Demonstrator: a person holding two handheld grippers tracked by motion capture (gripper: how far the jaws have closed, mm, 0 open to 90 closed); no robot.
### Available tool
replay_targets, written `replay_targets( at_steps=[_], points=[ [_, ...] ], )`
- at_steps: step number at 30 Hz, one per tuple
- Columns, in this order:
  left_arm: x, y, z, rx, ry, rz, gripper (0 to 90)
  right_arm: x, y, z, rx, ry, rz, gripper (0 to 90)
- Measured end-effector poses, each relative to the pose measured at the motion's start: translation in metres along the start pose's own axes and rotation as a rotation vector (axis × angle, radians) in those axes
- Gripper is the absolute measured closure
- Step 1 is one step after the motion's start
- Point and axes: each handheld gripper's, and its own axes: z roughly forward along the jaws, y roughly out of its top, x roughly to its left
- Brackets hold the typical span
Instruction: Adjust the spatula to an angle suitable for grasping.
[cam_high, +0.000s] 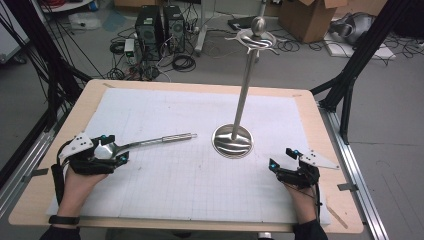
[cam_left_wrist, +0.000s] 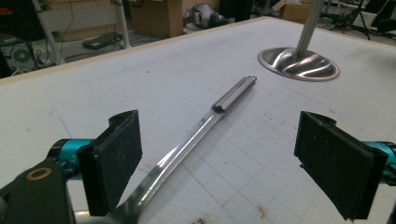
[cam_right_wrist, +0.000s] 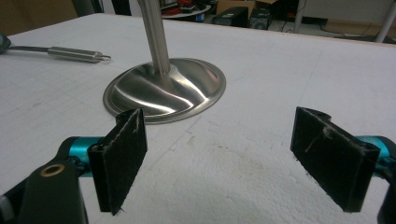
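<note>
**Straddling a ladle, jaws wide**

The left gripper straddles a ladle lying flat on the worktop. Closing high could skid it. Beyond the right gripper's wide, empty jaws, the stand could tip if knocked.

The ladle bowl is cut off at the left gripper view's bottom edge

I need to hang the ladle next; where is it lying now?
In the high view the ladle lies on the white mat's left half, bowl between the open left gripper, handle pointing toward the stand's base.
</note>
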Motion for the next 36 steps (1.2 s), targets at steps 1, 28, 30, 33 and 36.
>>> replay_targets(
  at_steps=[1, 28, 30, 33, 36],
  points=[
    [0.000, 0.000, 0.000, 0.000, 0.000, 0.000, 15.4, 0.000, 0.000, 0.000, -0.002, 0.000, 0.001, 17.9],
    [0.009, 0.030, 0.014, -0.024, -0.124, -0.112, 24.0, 0.000, 0.000, 0.000, 0.000, -0.001, 0.001, 17.9],
    [0.009, 0.033, 0.018, 0.001, -0.120, -0.085, 23.9, 0.000, 0.000, 0.000, 0.000, 0.000, 0.004, 17.9],
    [0.010, 0.036, 0.022, 0.047, -0.117, -0.058, 21.9, 0.000, 0.000, 0.000, 0.001, 0.000, 0.002, 17.9],
    [0.013, 0.036, 0.026, 0.061, -0.115, -0.056, 21.3, 0.000, 0.000, 0.000, 0.000, 0.002, 0.004, 17.9]
  ],
)
